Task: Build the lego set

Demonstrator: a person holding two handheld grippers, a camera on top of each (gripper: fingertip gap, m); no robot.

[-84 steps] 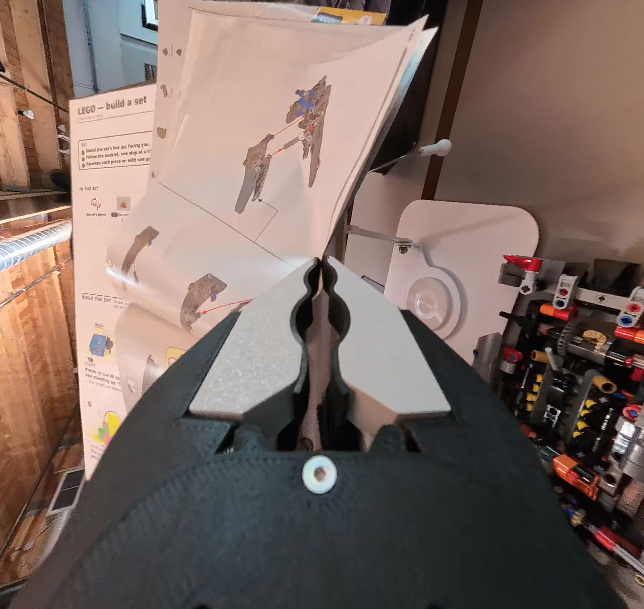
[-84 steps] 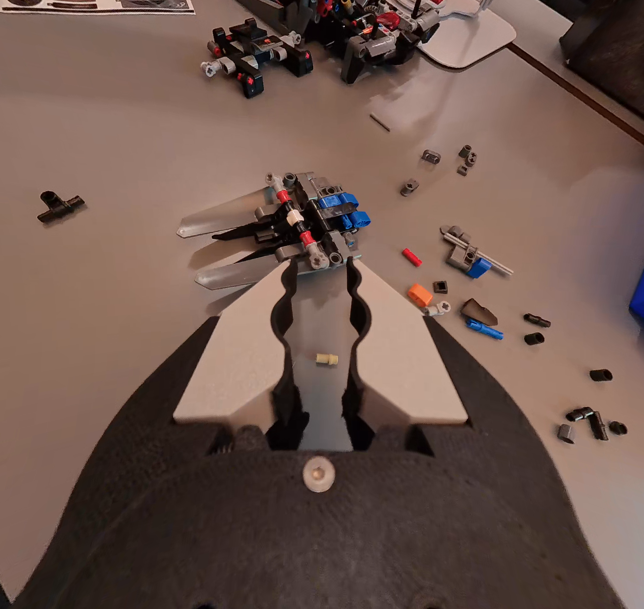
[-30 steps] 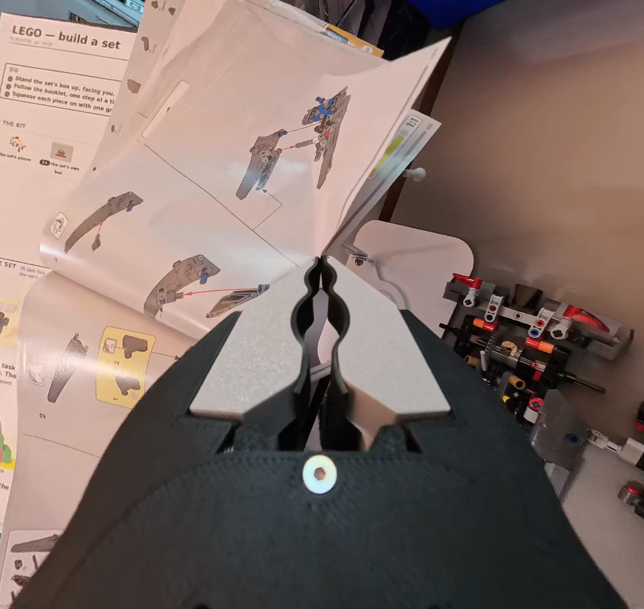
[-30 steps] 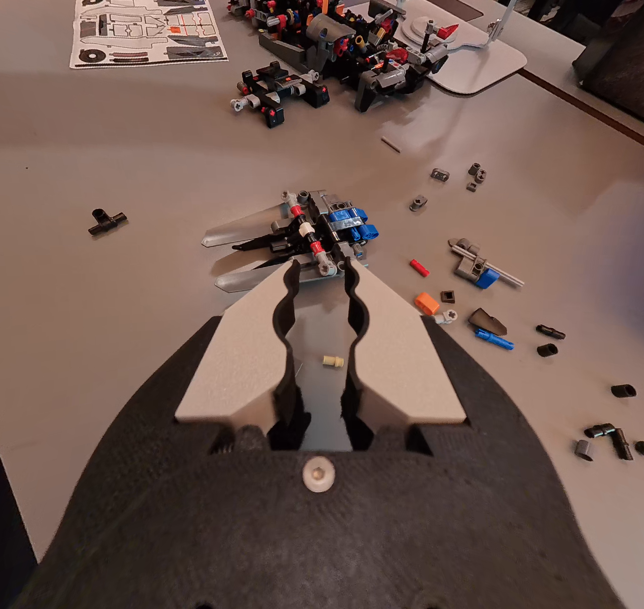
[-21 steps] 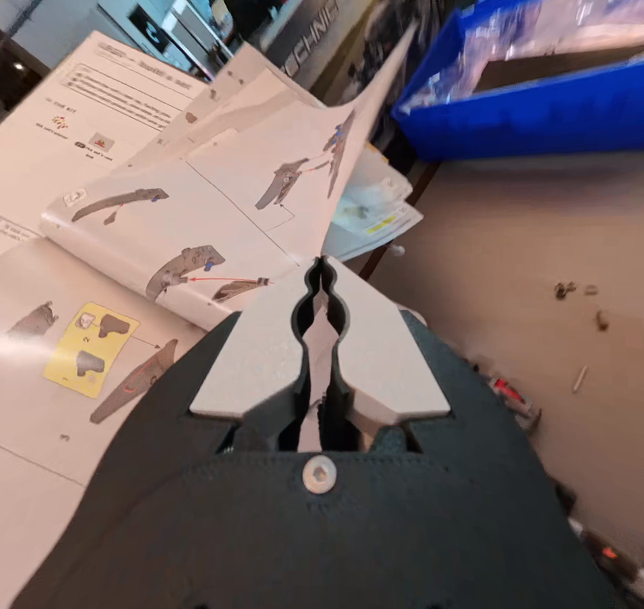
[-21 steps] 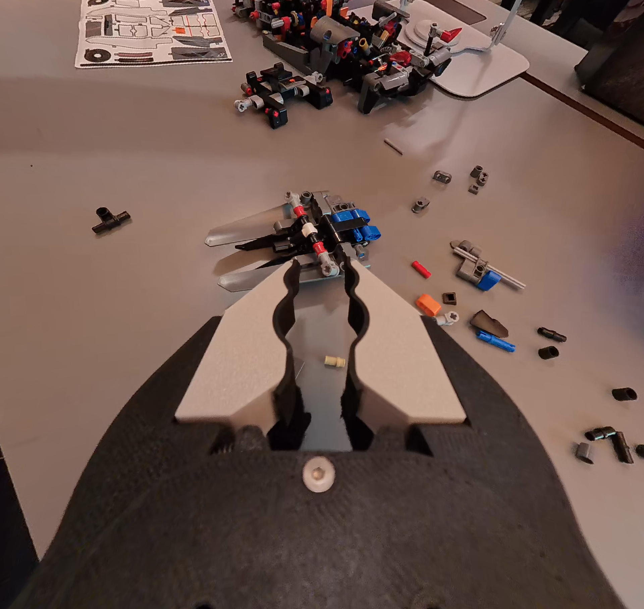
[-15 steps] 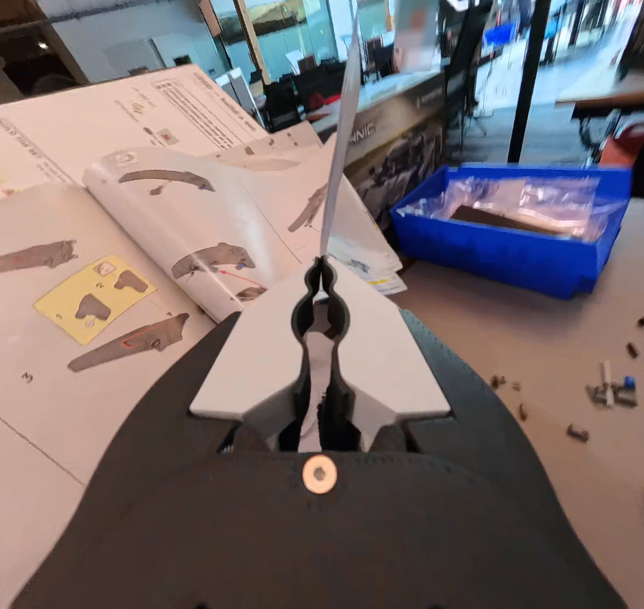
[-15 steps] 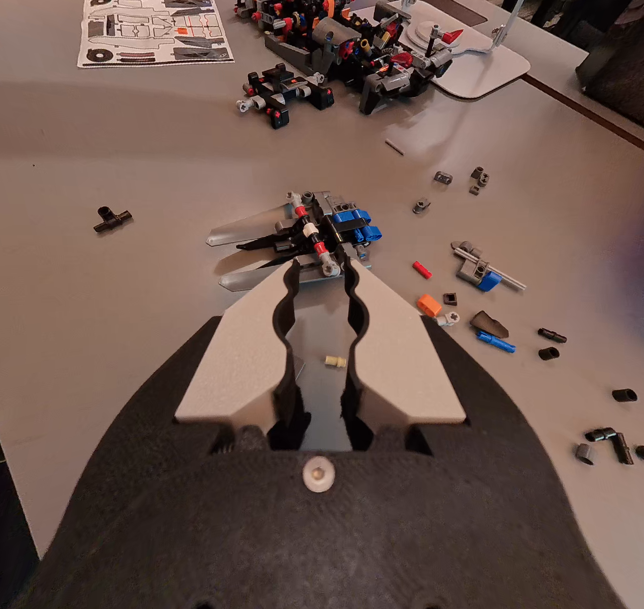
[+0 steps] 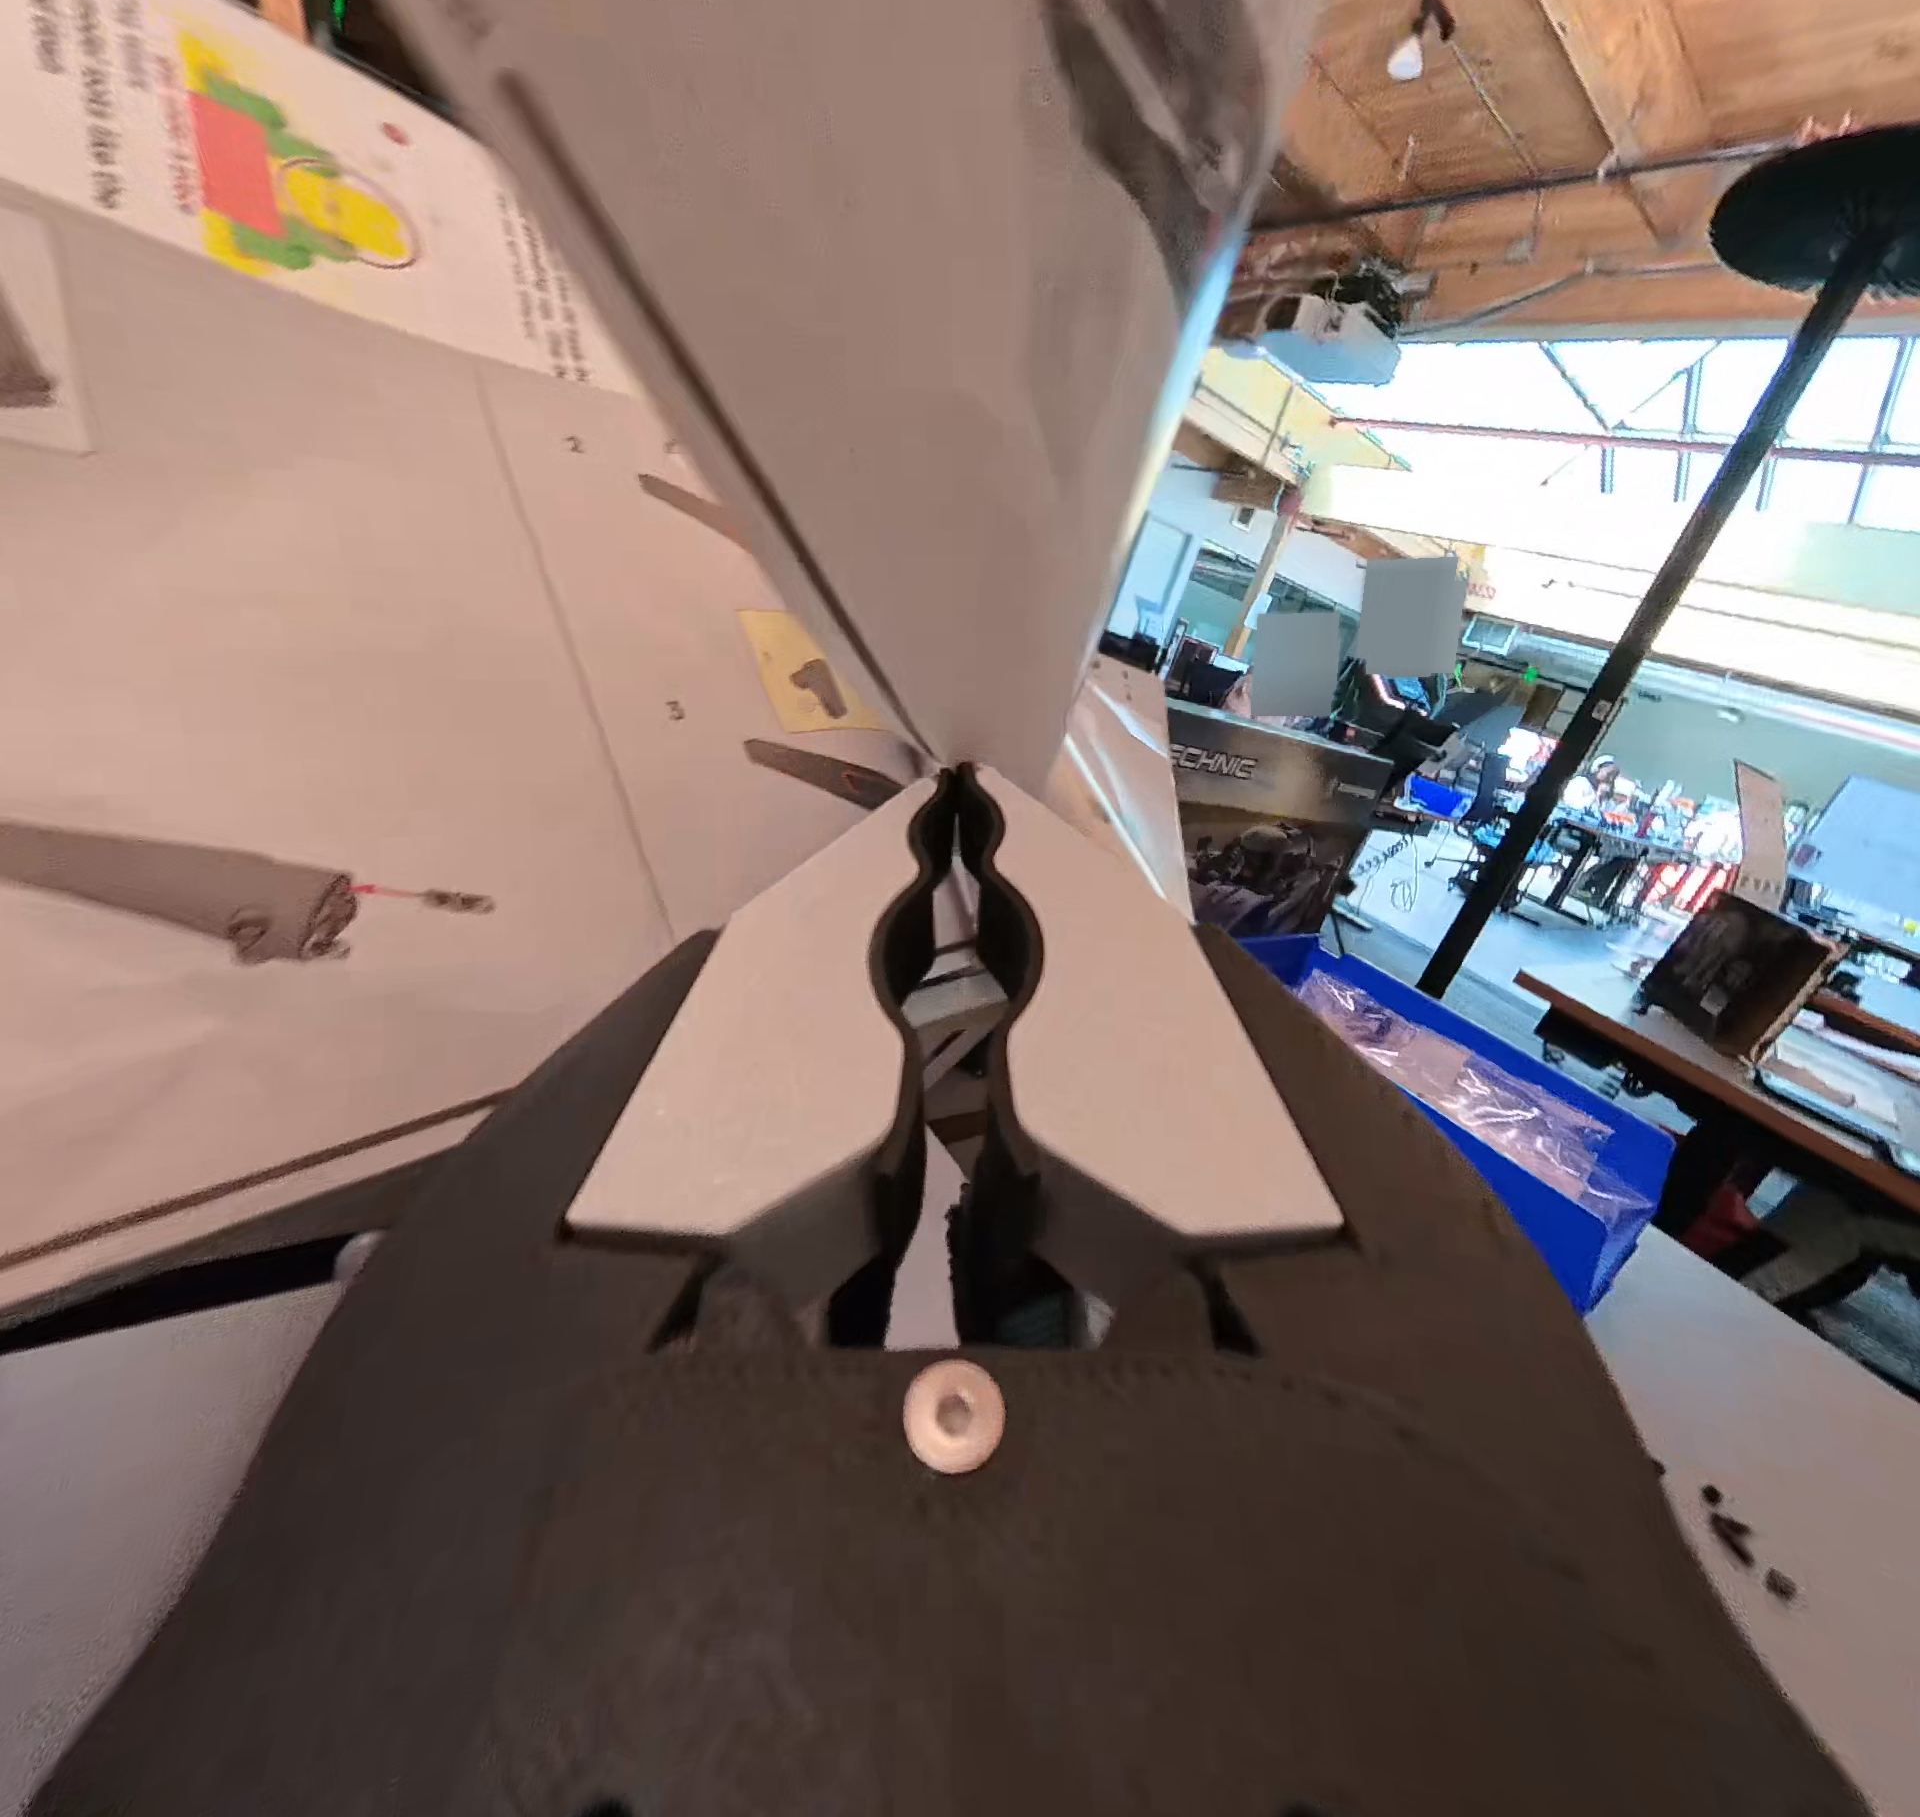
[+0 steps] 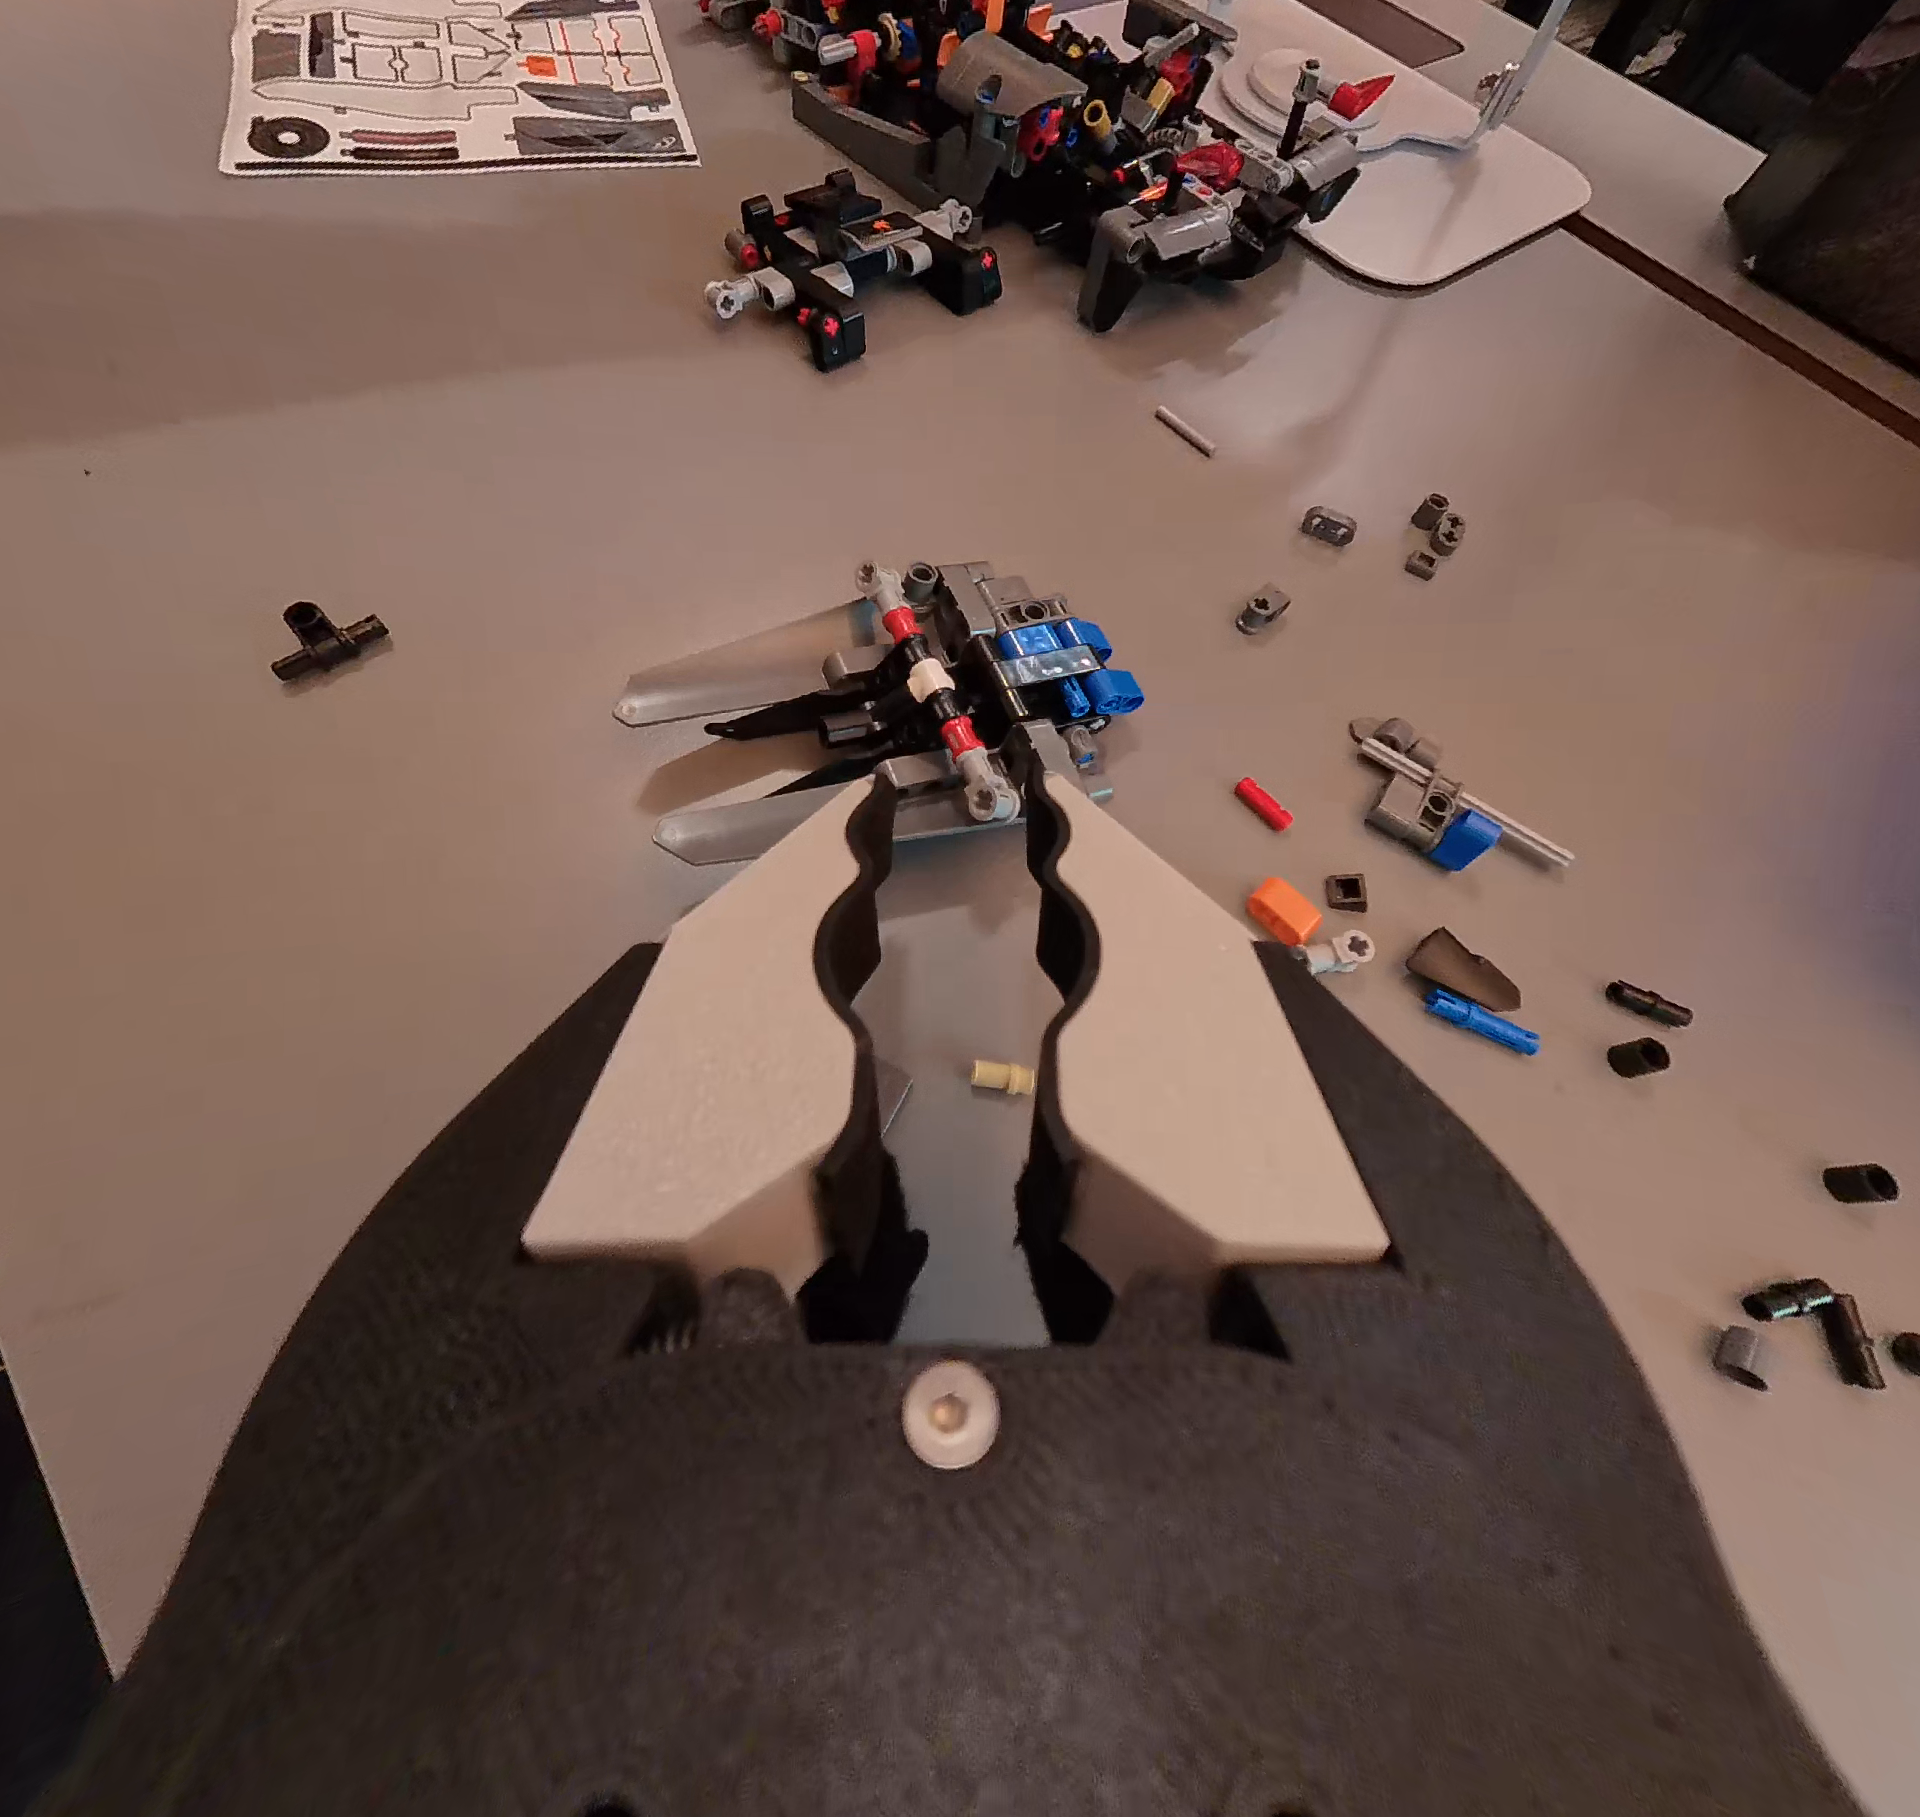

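Observation:
My left gripper (image 9: 957,778) is shut on a page (image 9: 883,313) of the instruction booklet (image 9: 312,676) and holds it lifted and curved over the open spread. My right gripper (image 10: 954,791) is open and empty, hovering over the grey table just short of a small winged sub-assembly (image 10: 914,697) with grey blades, black parts and blue connectors. A tan pin (image 10: 1003,1077) lies on the table between its fingers. The large car chassis build (image 10: 1008,115) and a small black sub-assembly (image 10: 852,261) sit at the far side.
Loose pieces lie right of the right gripper: a red pin (image 10: 1262,803), an orange piece (image 10: 1284,910), a grey-blue axle piece (image 10: 1444,811), black connectors (image 10: 1813,1320). A black T-piece (image 10: 327,637) lies left, a sticker sheet (image 10: 447,63) far left. A blue bin (image 9: 1475,1102) stands beyond the booklet. The gap from one gripper's tips to the other's is roughly 45 cm. The large car chassis build (image 10: 1008,115) is about equally far from each gripper, around 25 cm.
My left gripper has swung the held page up and over, turning it across the booklet; the view has rotated strongly. My right gripper has stayed almost still above the table.

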